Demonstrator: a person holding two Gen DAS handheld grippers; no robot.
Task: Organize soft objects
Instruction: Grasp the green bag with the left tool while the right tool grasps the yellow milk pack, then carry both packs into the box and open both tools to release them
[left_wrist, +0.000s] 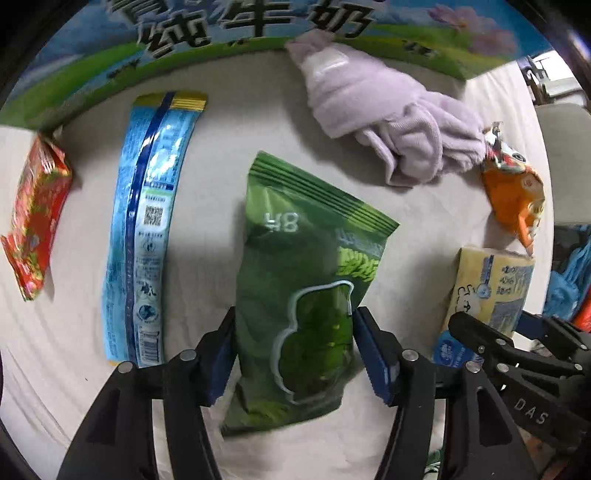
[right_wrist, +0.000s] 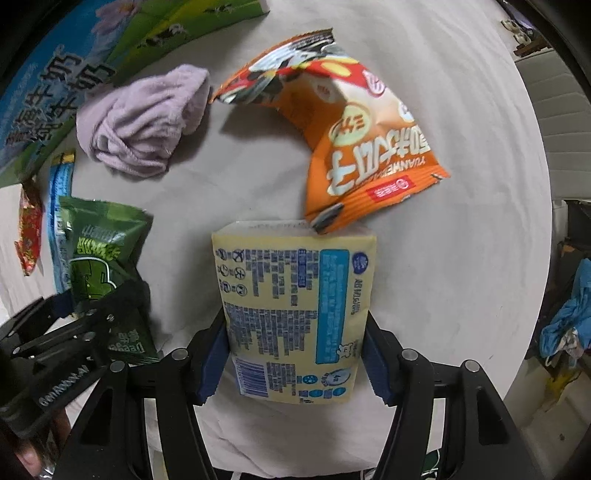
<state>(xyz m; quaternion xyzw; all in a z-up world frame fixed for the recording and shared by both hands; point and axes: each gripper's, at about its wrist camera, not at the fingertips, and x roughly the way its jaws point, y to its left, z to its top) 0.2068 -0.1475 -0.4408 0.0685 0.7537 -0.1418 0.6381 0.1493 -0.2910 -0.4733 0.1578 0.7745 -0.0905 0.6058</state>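
The crinkly green foil snack pouch (left_wrist: 303, 295) lies on the white-clothed desk (left_wrist: 214, 122) with its near half between the left gripper (left_wrist: 293, 354), whose jaws pinch its sides. The pale yellow plastic tissue pack (right_wrist: 295, 310) sits likewise in the right gripper (right_wrist: 293, 354), jaws pressed on both flanks. Risk, as I judge it: slick film could slide out on lifting, and the orange crisp bag (right_wrist: 354, 140) touching the pack's far edge may drag along. Further off lie a lilac towel (left_wrist: 388, 122), a long blue packet (left_wrist: 147, 229) and a red packet (left_wrist: 37, 218).
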